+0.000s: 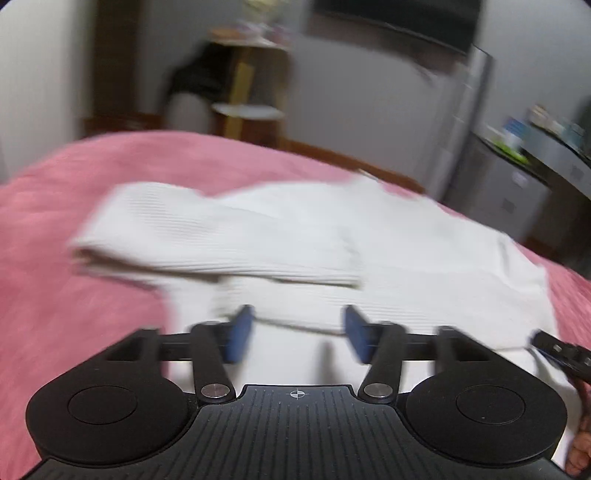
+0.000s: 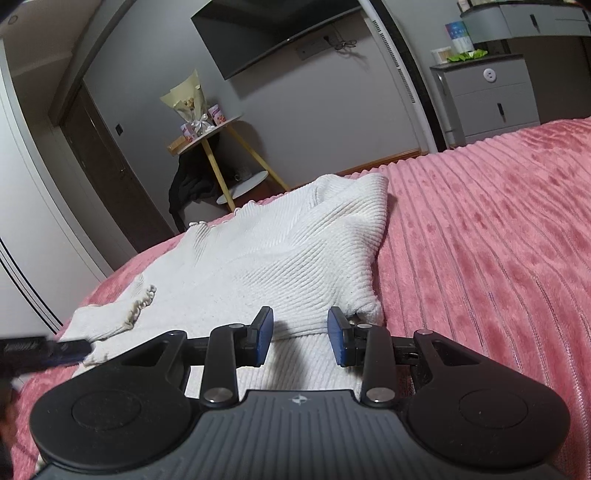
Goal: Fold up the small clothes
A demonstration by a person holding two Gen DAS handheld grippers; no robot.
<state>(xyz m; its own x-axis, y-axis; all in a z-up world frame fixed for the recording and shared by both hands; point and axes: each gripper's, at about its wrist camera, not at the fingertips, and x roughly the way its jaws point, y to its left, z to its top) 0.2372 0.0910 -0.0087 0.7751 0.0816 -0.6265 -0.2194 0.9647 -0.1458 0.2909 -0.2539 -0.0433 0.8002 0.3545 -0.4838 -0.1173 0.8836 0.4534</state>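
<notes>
A white ribbed knit top (image 1: 295, 251) lies on the pink bedspread (image 1: 74, 206), with one sleeve folded across its body. My left gripper (image 1: 297, 334) is open just above the top's near edge, holding nothing. The view is blurred by motion. In the right wrist view the same top (image 2: 266, 266) lies flat, a frilled sleeve cuff (image 2: 142, 304) at its left. My right gripper (image 2: 300, 336) is open over the top's near right hem, empty. The left gripper's tip (image 2: 44, 354) shows at the left edge of that view.
The pink ribbed bedspread (image 2: 498, 240) stretches to the right. Beyond the bed stand a small round side table (image 2: 218, 147) with a bouquet, a wall-mounted TV (image 2: 266, 33), a dark door (image 2: 103, 166) and grey drawers (image 2: 491, 99).
</notes>
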